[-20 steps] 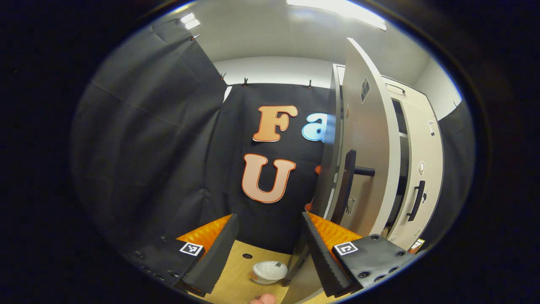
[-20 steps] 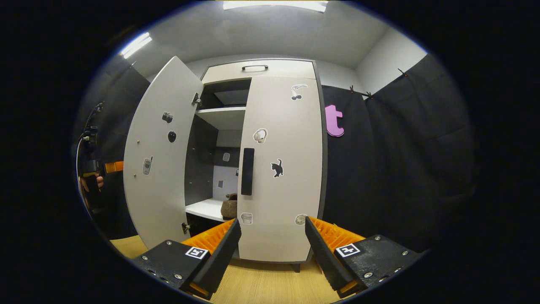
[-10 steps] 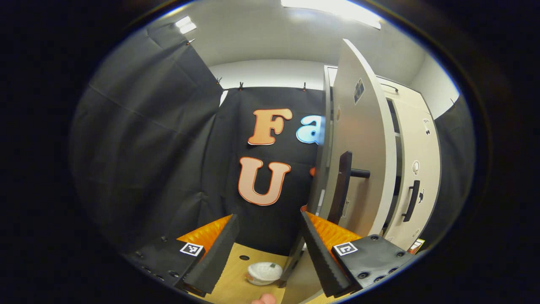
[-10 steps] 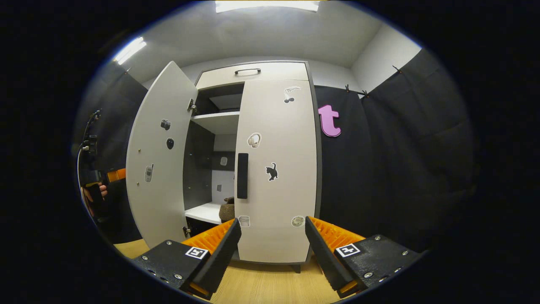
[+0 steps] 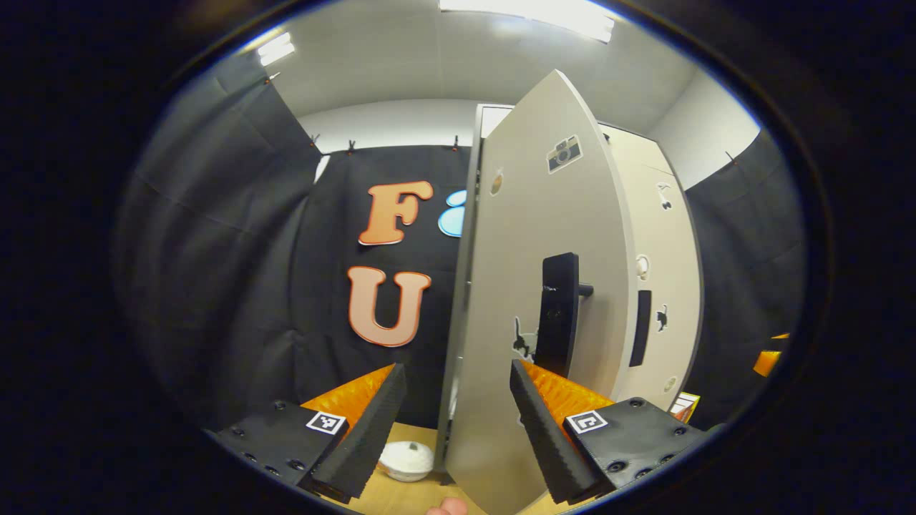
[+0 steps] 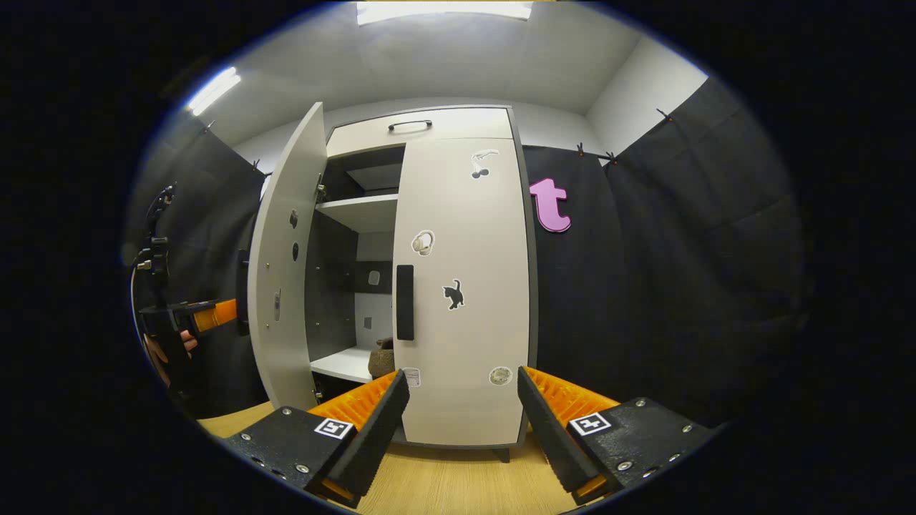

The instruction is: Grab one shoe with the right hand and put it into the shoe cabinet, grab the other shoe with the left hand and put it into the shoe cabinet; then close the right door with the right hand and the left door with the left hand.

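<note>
The white shoe cabinet (image 6: 429, 125) stands ahead in the right gripper view. Its right door (image 6: 465, 286) is shut. The left door (image 6: 280, 286) stands partly open, edge toward the camera. One brown shoe (image 6: 381, 357) sits on the lower shelf in the gap. My right gripper (image 6: 461, 418) is open and empty, a little back from the right door. In the left gripper view the left door's outer face (image 5: 515, 236) is close, with its black handle (image 5: 558, 315) just above my open left gripper (image 5: 454, 418). The left gripper (image 6: 218, 313) sits outside that door.
A small white round object (image 5: 406, 458) lies on the wooden floor (image 6: 444, 486) by the left door's bottom corner. A hand (image 6: 172, 347) holds the left gripper at the booth's left side. Black cloth walls close in both sides.
The left door has swung well toward shut, its outer face turning to the left gripper. The left gripper has moved along with it. The right gripper has barely shifted.
</note>
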A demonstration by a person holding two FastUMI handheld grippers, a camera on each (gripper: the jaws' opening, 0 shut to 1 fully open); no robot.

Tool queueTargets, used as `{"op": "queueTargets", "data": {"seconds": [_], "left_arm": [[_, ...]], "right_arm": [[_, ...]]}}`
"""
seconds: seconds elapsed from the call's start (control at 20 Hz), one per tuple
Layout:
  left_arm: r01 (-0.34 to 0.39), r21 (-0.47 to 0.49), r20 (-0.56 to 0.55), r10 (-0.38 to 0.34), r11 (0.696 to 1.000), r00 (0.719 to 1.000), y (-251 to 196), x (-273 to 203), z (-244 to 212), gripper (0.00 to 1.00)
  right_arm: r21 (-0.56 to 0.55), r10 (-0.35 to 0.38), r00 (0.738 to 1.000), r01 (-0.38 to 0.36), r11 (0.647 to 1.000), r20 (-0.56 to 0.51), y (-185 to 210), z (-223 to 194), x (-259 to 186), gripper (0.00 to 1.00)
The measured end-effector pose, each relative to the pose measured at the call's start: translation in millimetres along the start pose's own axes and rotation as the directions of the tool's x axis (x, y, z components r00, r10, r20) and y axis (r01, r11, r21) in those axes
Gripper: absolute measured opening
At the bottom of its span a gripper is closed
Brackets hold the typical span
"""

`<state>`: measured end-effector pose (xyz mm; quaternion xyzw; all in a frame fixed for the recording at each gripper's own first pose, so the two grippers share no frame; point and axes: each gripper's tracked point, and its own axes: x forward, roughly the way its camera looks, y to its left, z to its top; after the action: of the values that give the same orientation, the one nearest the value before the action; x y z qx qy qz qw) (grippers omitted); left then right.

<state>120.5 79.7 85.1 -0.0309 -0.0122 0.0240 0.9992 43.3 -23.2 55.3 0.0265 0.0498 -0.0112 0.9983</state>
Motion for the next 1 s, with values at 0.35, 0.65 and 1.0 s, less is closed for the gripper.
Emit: {"op": "queueTargets", "data": {"seconds": [0.35,0.65,1.0], "left_arm": [[0.089,-0.027,-0.028,-0.090,0.996,0.996,-41.2,4.4,-10.2,0.94],[0.169,-0.055,-0.049,-0.172,0.984,0.984,-82.7,23.8,-22.3,0.94],[0.176,-0.044,-0.061,-0.178,0.983,0.982,-97.1,68.0,-37.0,0.96]], "right_arm": [[0.003,-0.026,1.000,0.026,1.000,-0.006,-11.1,-4.2,-4.7,0.94],[0.010,-0.040,0.999,0.040,0.999,-0.020,-18.0,-11.0,3.1,0.94],[0.015,-0.055,0.998,0.055,0.998,-0.013,-28.2,-5.2,9.1,0.94]]}}
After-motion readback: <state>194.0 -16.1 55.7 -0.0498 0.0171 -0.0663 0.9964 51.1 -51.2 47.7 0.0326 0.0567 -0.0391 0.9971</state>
